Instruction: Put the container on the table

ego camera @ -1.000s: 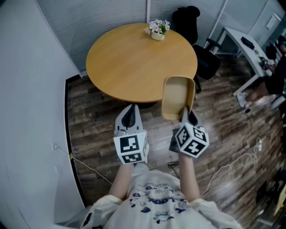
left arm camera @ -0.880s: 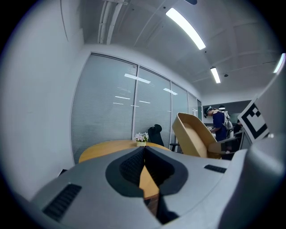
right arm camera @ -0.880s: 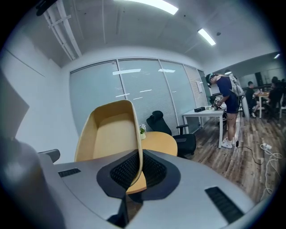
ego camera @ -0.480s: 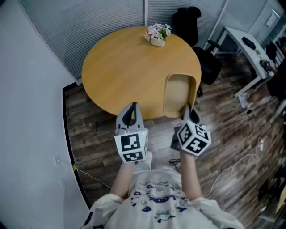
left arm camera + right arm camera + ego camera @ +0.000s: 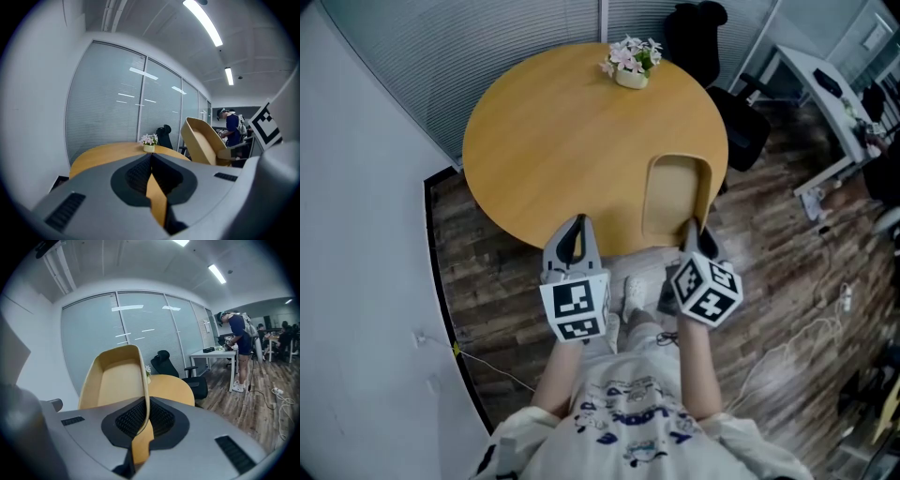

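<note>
Container (image 5: 675, 199): tan, open-topped, held tilted over the near edge of the worktop (image 5: 572, 131) by your right gripper (image 5: 695, 232), fingers (image 5: 161, 419) clamped on one rim. Left gripper (image 5: 573, 240): closed, empty. Hazard: your one-rim pinch may let it swing; released this near the edge, it may topple off.

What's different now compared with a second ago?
The container, held at its rim by the right gripper, has been carried forward from the edge of the table to over its top. The grip has not changed; the left gripper stays shut and empty, the flower pot in place.
</note>
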### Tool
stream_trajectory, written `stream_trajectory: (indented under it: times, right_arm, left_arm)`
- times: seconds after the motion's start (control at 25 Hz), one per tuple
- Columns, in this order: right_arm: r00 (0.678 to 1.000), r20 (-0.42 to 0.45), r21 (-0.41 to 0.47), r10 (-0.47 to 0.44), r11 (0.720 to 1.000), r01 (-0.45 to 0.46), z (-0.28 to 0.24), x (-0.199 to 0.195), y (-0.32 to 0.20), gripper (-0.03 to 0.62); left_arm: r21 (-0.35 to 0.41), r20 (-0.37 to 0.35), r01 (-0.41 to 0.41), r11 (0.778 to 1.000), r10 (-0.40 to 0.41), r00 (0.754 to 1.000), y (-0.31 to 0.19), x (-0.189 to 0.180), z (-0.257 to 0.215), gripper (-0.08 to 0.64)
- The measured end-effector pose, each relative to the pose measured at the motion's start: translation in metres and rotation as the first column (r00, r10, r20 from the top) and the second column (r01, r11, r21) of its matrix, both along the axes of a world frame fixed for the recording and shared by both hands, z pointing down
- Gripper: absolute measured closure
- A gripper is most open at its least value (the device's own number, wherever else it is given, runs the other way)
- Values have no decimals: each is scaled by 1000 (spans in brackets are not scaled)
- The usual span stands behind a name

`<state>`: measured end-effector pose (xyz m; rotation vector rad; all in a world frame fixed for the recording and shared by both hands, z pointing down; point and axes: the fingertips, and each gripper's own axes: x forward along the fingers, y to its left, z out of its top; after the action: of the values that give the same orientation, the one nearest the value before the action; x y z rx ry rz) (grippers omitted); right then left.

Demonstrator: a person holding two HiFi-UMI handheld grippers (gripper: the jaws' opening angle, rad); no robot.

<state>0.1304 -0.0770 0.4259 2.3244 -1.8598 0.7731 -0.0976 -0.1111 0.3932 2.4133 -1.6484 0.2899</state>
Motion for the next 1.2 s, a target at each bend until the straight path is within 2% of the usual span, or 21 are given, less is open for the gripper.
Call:
stream_trajectory:
  times: [0.28,0.76,1.2]
  right_arm:
    - [1000,11,-26,-15,1000,15,13,13,-42,578]
    - [999,17,-50,-51,997,52,24,57,-155,578]
    - [996,50,-137,-75,987,82,62,93,-234,579]
  left_arm:
    - [-24,9,14,1000,-14,1000,-37,9,11,557]
    - [-50,9,52,997,-52,999,-138,51,21,557]
    - [-117,32,80,990,-77,997,-210,88,48,557]
